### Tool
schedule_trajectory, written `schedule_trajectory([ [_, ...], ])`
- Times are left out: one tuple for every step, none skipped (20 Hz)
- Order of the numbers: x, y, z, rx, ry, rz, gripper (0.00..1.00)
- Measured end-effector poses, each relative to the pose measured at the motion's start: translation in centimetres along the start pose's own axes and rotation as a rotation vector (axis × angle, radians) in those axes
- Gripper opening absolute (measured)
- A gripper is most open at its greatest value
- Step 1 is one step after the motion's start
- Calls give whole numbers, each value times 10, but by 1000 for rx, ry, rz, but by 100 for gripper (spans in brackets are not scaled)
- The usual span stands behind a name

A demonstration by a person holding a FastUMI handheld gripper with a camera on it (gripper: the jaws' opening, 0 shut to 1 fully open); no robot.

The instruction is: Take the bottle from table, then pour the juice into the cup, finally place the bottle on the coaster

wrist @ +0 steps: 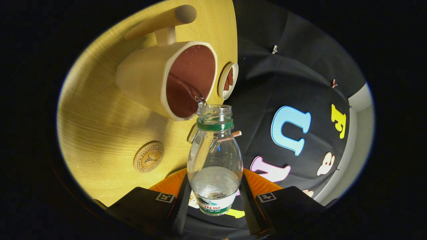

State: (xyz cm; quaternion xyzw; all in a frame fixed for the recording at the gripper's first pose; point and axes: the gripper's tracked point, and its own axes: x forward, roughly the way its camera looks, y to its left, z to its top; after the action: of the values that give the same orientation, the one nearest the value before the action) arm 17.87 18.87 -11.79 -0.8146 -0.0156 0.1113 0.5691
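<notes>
My gripper [215,196] is shut on a clear plastic bottle [215,156] with a green neck ring, both fingers pressing its lower body. The bottle is tipped over and has no cap on. A thin stream of clear liquid [190,90] runs from its mouth into the cream cup [146,76] just beyond it, whose inside is reddish brown. The cup has a long wooden handle [160,21] and stands on the round wooden table [100,116]. A round cork coaster [148,156] lies on the table to the left of the bottle, nearer to my fingers than the cup.
A small white dish [229,81] holding something reddish brown sits past the cup at the table's edge. Black cloth wall [283,83] hangs beyond that edge. A pale strip of floor or wall [362,133] shows at the far right.
</notes>
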Motion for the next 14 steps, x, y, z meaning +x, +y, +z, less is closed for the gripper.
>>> schedule_trajectory([
  [0, -3, 1, -11, -5, -6, 74],
  [1, -5, 2, -24, -11, -9, 74],
  [1, -4, 1, -36, -16, -10, 74],
  [2, -5, 1, -47, -18, -12, 74],
  [3, -6, -1, -56, -20, -11, 74],
  [4, -8, -1, -63, -19, -11, 74],
  [3, -8, -2, -68, -20, -12, 74],
  [3, -9, 0, -73, -23, -13, 74],
  [2, -9, 1, -80, -30, -13, 74],
  [3, -9, 1, -88, -33, -10, 74],
  [3, -7, 1, -94, -35, -3, 74],
  [3, -9, 1, -99, -36, -1, 74],
  [3, -10, 2, -102, -38, 0, 74],
  [3, -9, 3, -105, -43, 1, 74],
])
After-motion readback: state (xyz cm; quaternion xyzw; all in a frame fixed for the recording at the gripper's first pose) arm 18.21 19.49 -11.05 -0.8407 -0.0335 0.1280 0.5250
